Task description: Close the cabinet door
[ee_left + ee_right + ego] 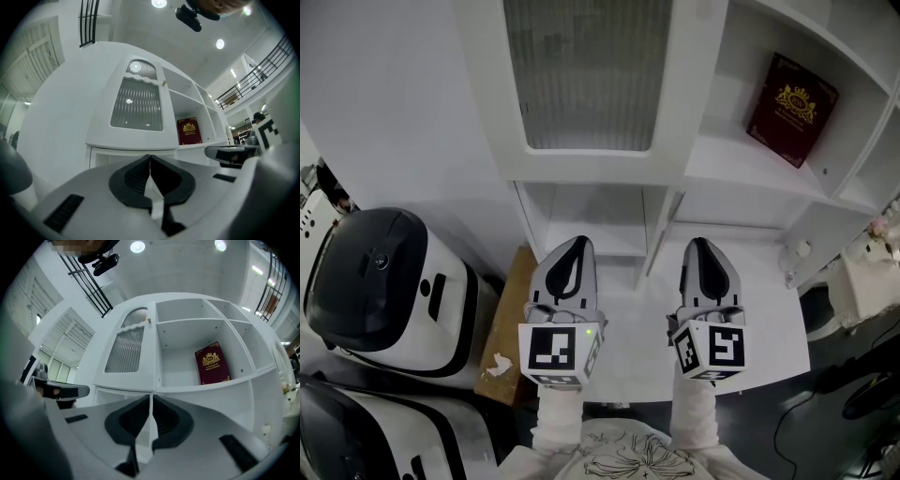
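The tall white cabinet (694,159) has a thin white lower door (660,234) that stands open below the shelf, its edge toward the person. The door is between the two grippers and touches neither. The left hand-held gripper (577,242) is pressed together with nothing in it. The right hand-held gripper (702,244) is the same. A dark red book (791,109) leans on a shelf above.

The cabinet (741,164) is plain white all over. Its door panel (586,75) is grey glass with fine upright ribs. On the far right shelf, the book (791,108) is dark red with a gold crest. The left gripper (577,242) and right gripper (701,242) are white with black pads, and each cube (555,349) carries black-and-white square markers. At the near left, a board (508,328) is brown with a white smudge, beside white machines (384,291) with black tops. The shirt (628,457) is white with thin dark line drawings.
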A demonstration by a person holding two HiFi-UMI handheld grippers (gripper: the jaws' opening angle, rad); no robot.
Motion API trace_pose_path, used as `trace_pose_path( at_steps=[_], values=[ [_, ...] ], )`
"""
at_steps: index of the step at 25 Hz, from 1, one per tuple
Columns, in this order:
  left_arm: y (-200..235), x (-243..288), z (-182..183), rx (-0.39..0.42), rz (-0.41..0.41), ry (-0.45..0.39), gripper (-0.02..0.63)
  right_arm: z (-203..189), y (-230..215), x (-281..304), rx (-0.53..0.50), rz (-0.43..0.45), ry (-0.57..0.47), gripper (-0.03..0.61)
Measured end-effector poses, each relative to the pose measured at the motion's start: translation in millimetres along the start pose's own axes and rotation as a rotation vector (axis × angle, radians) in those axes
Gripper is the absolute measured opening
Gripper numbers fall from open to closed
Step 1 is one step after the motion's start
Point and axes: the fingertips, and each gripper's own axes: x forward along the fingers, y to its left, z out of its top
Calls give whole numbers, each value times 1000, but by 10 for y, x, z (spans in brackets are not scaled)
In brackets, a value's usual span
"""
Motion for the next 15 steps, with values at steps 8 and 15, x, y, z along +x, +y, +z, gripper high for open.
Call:
trace_pose_path(
  at_steps=[8,15],
  values=[
    [-33,18,24,2,1,-2,5,18,-60,-11,6,-5,2,20],
    [-80,54,11,4,-5,1,5,-2,-112,-7,1,-7,4,18]
  ],
)
